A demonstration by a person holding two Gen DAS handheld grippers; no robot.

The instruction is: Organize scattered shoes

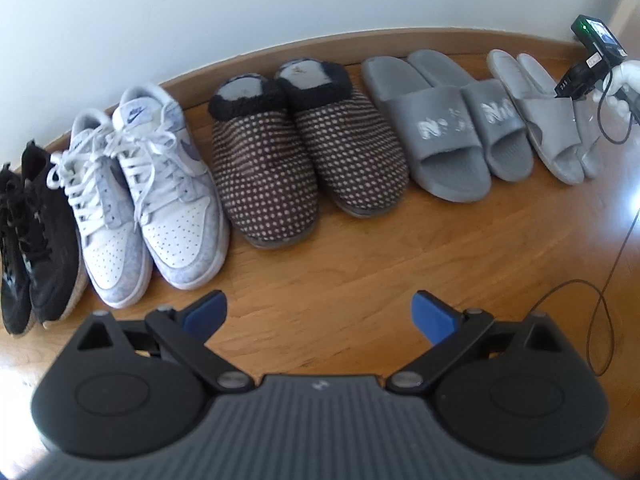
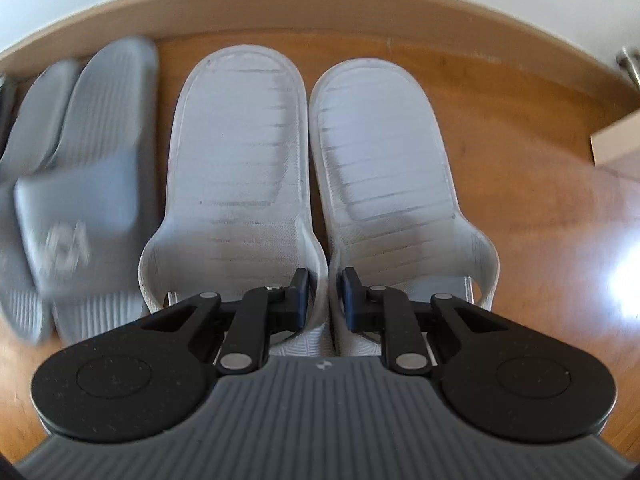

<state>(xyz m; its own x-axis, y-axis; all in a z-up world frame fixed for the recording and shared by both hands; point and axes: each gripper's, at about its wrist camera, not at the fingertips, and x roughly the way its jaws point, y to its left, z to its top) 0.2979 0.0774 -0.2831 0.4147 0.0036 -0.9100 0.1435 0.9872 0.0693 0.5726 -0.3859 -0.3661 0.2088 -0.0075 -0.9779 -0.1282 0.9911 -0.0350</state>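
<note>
Five pairs stand in a row along the wall in the left wrist view: black shoes (image 1: 36, 232), white sneakers (image 1: 140, 200), dotted slippers (image 1: 288, 160), dark grey slides (image 1: 440, 120) and light grey slides (image 1: 552, 120). My left gripper (image 1: 320, 316) hangs open over bare floor in front of the slippers, with nothing between its blue pads. My right gripper (image 2: 326, 294) points down at the light grey slides (image 2: 240, 140). It is shut on the two inner strap edges, pinched together. The dark grey slides (image 2: 104, 120) lie just left of them.
A wooden baseboard (image 2: 320, 4) runs behind the shoes under a white wall. A black cable (image 1: 600, 320) loops over the floor at the right. A gloved hand (image 1: 624, 76) holds the right gripper. A pale furniture corner (image 2: 616, 144) stands at the right.
</note>
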